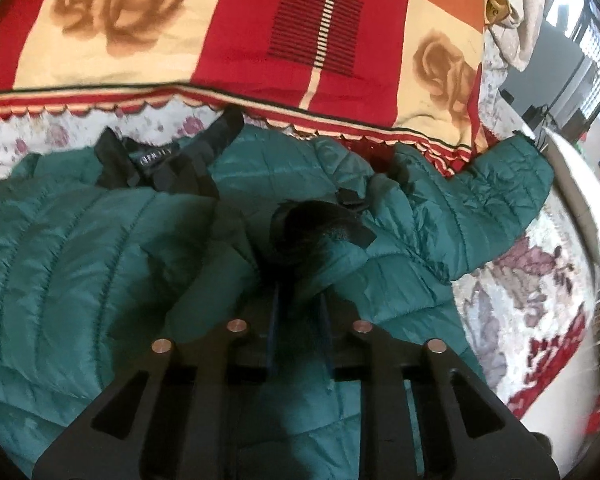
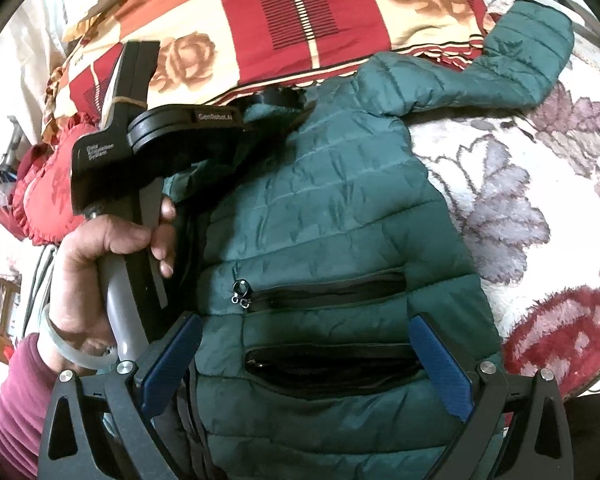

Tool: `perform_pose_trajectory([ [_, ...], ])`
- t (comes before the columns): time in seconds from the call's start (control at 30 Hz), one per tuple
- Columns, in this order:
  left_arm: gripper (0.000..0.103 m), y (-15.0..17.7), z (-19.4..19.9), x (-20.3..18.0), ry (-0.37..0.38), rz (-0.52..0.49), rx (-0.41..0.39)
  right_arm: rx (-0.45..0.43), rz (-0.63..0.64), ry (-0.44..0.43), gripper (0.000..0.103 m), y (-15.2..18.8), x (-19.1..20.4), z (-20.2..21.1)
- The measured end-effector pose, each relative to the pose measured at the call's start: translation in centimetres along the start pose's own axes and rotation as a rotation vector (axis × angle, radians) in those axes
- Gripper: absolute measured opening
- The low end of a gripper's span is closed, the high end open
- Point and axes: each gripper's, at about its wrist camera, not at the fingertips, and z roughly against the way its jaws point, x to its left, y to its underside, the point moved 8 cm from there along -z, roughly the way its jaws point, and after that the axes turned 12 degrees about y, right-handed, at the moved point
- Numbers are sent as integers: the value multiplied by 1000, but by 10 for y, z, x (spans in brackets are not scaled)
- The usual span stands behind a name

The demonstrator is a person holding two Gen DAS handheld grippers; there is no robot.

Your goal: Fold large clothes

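A green quilted puffer jacket (image 1: pixel 100 248) lies spread on a bed; it also shows in the right wrist view (image 2: pixel 332 208). Its black collar (image 1: pixel 160 160) lies toward the pillow. One sleeve (image 2: pixel 512 68) stretches out to the far right. My left gripper (image 1: pixel 300 280) is shut on a sleeve with a black cuff (image 1: pixel 320 228), lifted over the jacket's body. In the right wrist view the left gripper's body (image 2: pixel 148 148) hovers over the collar end, held by a hand (image 2: pixel 112 248). My right gripper (image 2: pixel 304 352) is open above the jacket's hem, by two zip pockets (image 2: pixel 332 292).
A red and cream patterned pillow (image 1: pixel 260 32) lies beyond the collar. A floral fleece blanket (image 2: pixel 540 220) covers the bed under the jacket. A red frilled cushion (image 2: pixel 48 196) sits at the left. The bed's edge and room floor show at the right (image 1: pixel 580 184).
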Motion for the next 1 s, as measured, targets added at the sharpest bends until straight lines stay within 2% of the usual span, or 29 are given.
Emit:
perform_pose_trajectory([
  [0.07, 44, 2, 0, -4, 53, 11, 11, 2, -8, -2, 103, -1, -1, -1],
  [0.1, 58, 3, 2, -8, 101, 22, 18, 3, -12, -4, 103, -3, -2, 0],
  [0.13, 67, 4, 4, -11, 133, 31, 23, 2, -14, -6, 103, -4, -2, 0],
  [0.17, 70, 5, 9, -15, 178, 39, 37, 0, -18, -10, 103, -6, -2, 1],
  [0.23, 70, 4, 22, -20, 221, 35, 59, -9, -24, -13, 103, -13, -3, 4],
  [0.37, 70, -2, 68, -10, 203, 2, 25, -31, -20, -34, 103, -38, 6, 7],
  [0.53, 71, -9, 142, 53, 64, 33, -73, -25, -36, -130, 103, -79, 37, -6],
  [0.7, 71, 6, 193, 132, -68, 132, -133, 75, -192, -276, 103, -118, 62, -54],
  [0.8, 70, 21, 210, 169, -100, 199, -147, 105, -233, -232, 103, -130, 67, -83],
  [0.9, 70, 34, 222, 195, -129, 244, -172, 127, -212, -208, 102, -137, 76, -104],
  [0.97, 70, 38, 224, 209, -140, 271, -182, 125, -150, -197, 76, -140, 86, -113],
  [1.0, 70, 42, 225, 216, -144, 288, -185, 129, -127, -179, 50, -141, 88, -115],
])
